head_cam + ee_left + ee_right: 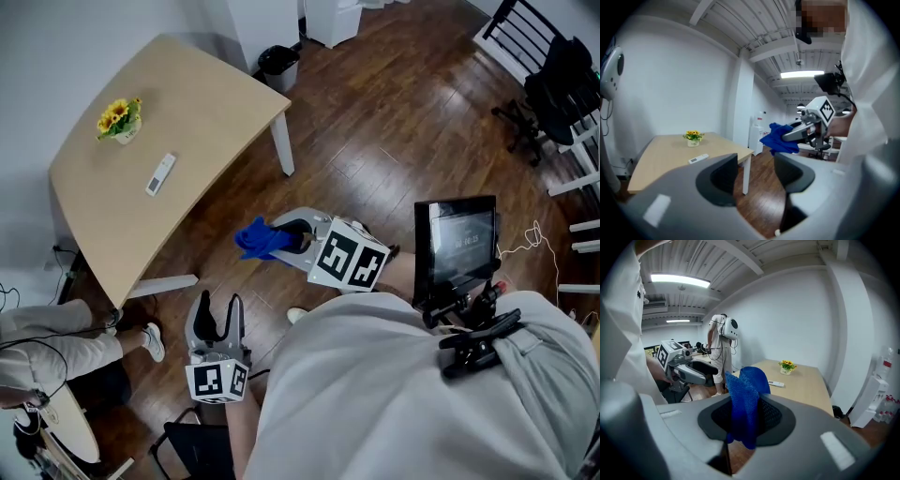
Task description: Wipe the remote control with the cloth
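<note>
Remote control (160, 173) lies well apart from right gripper (292, 236) holding cloth (258, 239).

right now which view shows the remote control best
The head view: the remote control lies whole on the table, seen from above. Both gripper views show it only as a small, flat sliver far off.
</note>
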